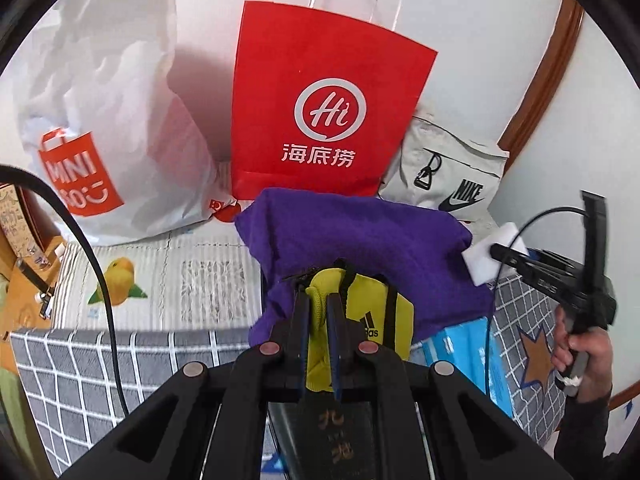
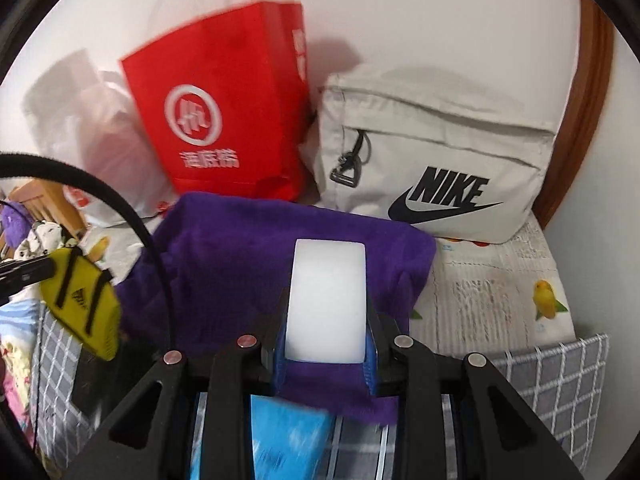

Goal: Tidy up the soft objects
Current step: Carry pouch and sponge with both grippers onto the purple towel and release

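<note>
White sponge (image 2: 328,300) and yellow pouch (image 1: 376,312) above purple towel (image 1: 360,240).

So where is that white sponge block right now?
The white sponge block is pinched in the right tongs, held just above the purple towel, in front of the grey Nike bag.

Red bag (image 2: 224,104) print blurred; blue pack (image 1: 468,360) mostly hidden under purple cloth (image 1: 360,236).

You're in a home, likely a bedroom: a bird-print quilt (image 1: 168,276) lies by a white wall (image 1: 460,20), where a red shopping bag (image 1: 320,100), white plastic bag (image 1: 112,120) and Nike pouch (image 2: 432,160) lean.
</note>
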`<control>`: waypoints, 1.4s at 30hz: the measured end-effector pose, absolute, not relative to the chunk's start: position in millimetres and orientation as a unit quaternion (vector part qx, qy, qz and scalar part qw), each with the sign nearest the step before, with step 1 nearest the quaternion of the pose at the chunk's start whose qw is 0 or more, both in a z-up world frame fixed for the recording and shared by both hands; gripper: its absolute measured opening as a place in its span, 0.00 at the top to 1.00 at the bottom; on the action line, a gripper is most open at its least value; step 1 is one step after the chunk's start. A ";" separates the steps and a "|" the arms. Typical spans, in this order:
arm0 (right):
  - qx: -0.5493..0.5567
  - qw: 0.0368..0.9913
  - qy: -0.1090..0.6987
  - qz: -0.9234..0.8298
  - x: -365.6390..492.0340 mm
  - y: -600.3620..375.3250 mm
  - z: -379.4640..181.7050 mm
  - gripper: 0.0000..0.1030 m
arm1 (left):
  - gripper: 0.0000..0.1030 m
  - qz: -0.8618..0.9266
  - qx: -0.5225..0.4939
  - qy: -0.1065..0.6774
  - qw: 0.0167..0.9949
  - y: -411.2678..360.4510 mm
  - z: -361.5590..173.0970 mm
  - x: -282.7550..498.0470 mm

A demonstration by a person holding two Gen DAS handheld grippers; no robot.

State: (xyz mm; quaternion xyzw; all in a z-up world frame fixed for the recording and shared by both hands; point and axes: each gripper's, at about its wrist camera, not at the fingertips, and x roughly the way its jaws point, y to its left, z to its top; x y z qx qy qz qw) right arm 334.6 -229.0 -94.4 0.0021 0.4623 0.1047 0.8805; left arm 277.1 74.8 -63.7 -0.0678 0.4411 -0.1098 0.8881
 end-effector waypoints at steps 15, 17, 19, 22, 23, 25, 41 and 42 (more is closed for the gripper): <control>-0.018 0.851 0.519 0.075 419.7 -232.6 -162.5 0.71 | 0.91 -0.117 -0.082 0.461 0.876 69.5 -90.2 336.5; -0.017 0.849 0.522 0.082 419.1 -232.5 -165.4 0.69 | 0.91 -0.118 -0.088 0.460 0.876 69.7 -92.9 341.8; -0.016 0.847 0.524 0.088 418.5 -232.0 -167.2 0.58 | 0.91 -0.118 -0.090 0.463 0.874 68.8 -95.9 347.6; -0.025 0.849 0.522 0.084 414.9 -231.8 -166.9 0.37 | 0.91 -0.115 -0.095 0.468 0.871 67.7 -101.6 356.0; -0.028 0.850 0.519 0.083 413.1 -232.1 -165.8 0.37 | 0.91 -0.116 -0.099 0.469 0.870 67.6 -103.1 358.7; -0.029 0.851 0.518 0.084 409.0 -234.5 -163.2 0.36 | 0.91 -0.115 -0.101 0.471 0.869 66.1 -106.0 363.5; -0.001 0.869 0.488 0.078 363.2 -261.3 -111.0 0.31 | 0.91 -0.103 -0.113 0.481 0.863 51.6 -129.3 407.9; 0.003 0.871 0.485 0.080 361.3 -264.1 -110.1 0.31 | 0.91 -0.103 -0.120 0.482 0.862 52.2 -131.1 410.6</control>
